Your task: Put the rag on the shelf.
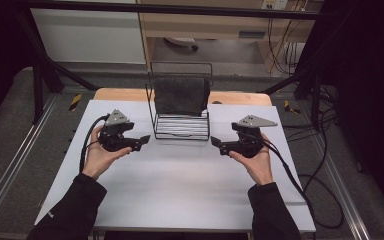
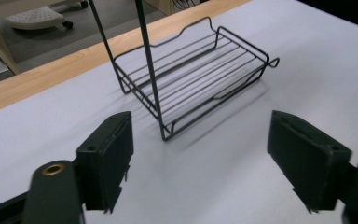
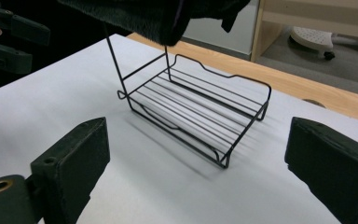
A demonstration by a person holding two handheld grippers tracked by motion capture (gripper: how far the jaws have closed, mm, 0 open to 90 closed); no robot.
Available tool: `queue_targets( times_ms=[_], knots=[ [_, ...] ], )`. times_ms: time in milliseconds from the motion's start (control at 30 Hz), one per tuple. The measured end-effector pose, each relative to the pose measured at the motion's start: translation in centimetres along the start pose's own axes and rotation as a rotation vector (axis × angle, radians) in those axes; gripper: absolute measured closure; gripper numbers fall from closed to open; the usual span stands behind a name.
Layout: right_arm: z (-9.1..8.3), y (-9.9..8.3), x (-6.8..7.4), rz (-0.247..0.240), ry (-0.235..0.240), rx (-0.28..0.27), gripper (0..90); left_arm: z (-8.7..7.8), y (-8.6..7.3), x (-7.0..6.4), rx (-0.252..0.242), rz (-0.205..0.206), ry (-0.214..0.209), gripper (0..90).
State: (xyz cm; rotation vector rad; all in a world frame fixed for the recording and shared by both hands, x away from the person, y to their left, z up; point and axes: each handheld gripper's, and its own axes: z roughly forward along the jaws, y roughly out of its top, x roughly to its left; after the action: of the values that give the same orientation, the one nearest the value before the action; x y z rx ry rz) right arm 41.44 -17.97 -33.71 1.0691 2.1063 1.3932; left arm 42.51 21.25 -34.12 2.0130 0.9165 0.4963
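Black wire rack (image 1: 181, 126) stands at the far middle of the white table (image 1: 180, 185), a dark cloth (image 1: 181, 95) draped over its upright frame. Left gripper (image 1: 139, 142) hovers just left of the rack, jaws wide apart, empty. Right gripper (image 1: 218, 144) just right of it, jaws likewise spread, empty.

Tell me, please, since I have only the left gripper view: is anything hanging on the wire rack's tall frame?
Observer: Yes, a dark cloth is draped over the top bar of the wire rack.
Operator: Thank you. Where is the right gripper?
Observer: The right gripper is on the rack's other side, above the table, its jaws apart.
Operator: And is either gripper touching the rack?
Observer: No, the left gripper and the right one both stand clear of it.
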Motion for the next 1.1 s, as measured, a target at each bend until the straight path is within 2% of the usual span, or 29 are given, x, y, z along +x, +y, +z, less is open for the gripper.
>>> queue_targets(
  times_ms=[133,233,300,400,633,800,900,1033,1100],
  knots=[
    [-0.8,-1.0,-0.1,0.014,0.019,0.004,5.5,-0.5,-1.6,0.0,0.012,0.001,-0.008,14.6],
    [-1.1,-2.0,-0.3,0.054,0.060,0.009,4.6,-0.8,-2.8,0.0,0.010,-0.007,-0.022,12.5],
    [-1.3,-2.7,-0.5,0.063,0.066,0.021,3.8,-1.0,-3.6,0.1,0.010,-0.014,-0.029,11.3],
    [-1.5,-3.9,-0.6,0.059,0.064,0.037,2.5,-1.2,-4.8,0.1,0.003,-0.023,-0.034,10.2],
    [-1.7,-7.0,-0.9,0.040,0.088,0.086,0.8,-1.2,-7.7,0.1,0.026,-0.028,-0.045,9.1],
    [-1.8,-9.2,-1.5,0.038,0.075,0.130,0.8,-1.0,-9.7,0.4,0.041,-0.049,-0.045,9.0],
    [-2.0,-10.2,-2.0,0.032,0.057,0.160,0.8,-0.9,-10.5,0.5,0.057,-0.041,-0.035,8.9],
    [-2.5,-11.5,-2.7,0.026,0.043,0.167,0.8,-1.0,-11.4,0.7,0.057,-0.036,-0.036,8.9],
    [-2.9,-12.1,-3.0,0.047,0.041,0.175,0.8,-1.1,-11.8,0.8,0.058,-0.037,-0.036,8.9]
  ],
)
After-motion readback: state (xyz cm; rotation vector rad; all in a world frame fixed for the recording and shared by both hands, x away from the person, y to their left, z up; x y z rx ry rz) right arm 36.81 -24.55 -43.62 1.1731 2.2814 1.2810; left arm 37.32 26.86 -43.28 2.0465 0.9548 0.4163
